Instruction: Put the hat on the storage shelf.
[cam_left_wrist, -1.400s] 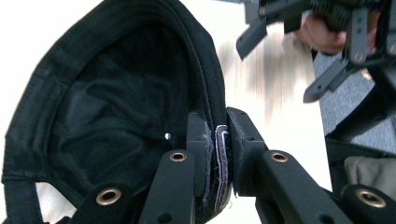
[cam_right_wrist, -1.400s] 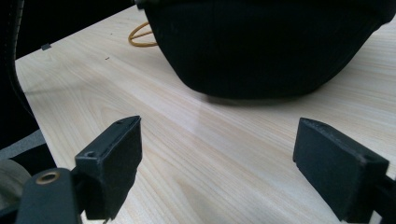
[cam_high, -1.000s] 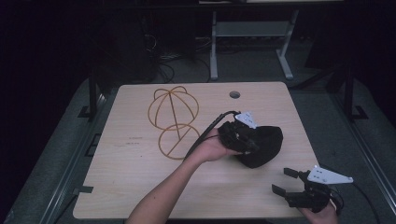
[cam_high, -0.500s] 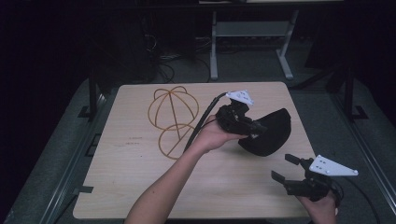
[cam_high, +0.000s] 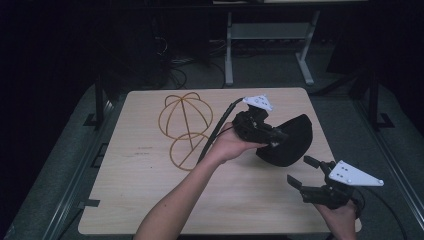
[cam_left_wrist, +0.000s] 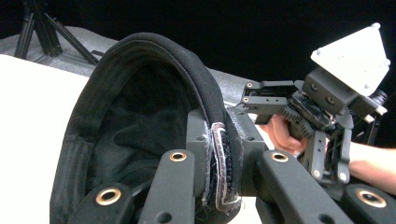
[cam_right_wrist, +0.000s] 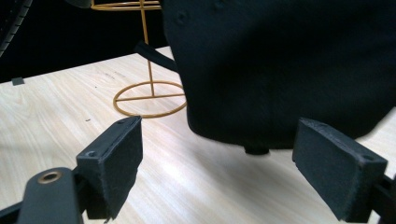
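Note:
A black cap hangs above the right half of the table, tilted, with its opening turned to my left gripper. My left gripper is shut on the cap's rim; in the left gripper view both jaws pinch the band and its white tag next to the hollow inside of the cap. My right gripper stands open near the table's front right, just below and in front of the cap. Its pads are wide apart with nothing between them, and the cap hangs close ahead.
A gold wire hat stand with a round base stands on the wooden table left of the cap; in the right gripper view the stand is behind the cap. A black cable trails from the left gripper over the table. Dark floor and a metal frame lie beyond.
The left gripper has lifted the cap off the table and tilted it. The right gripper has risen and come in closer under the cap, still open.

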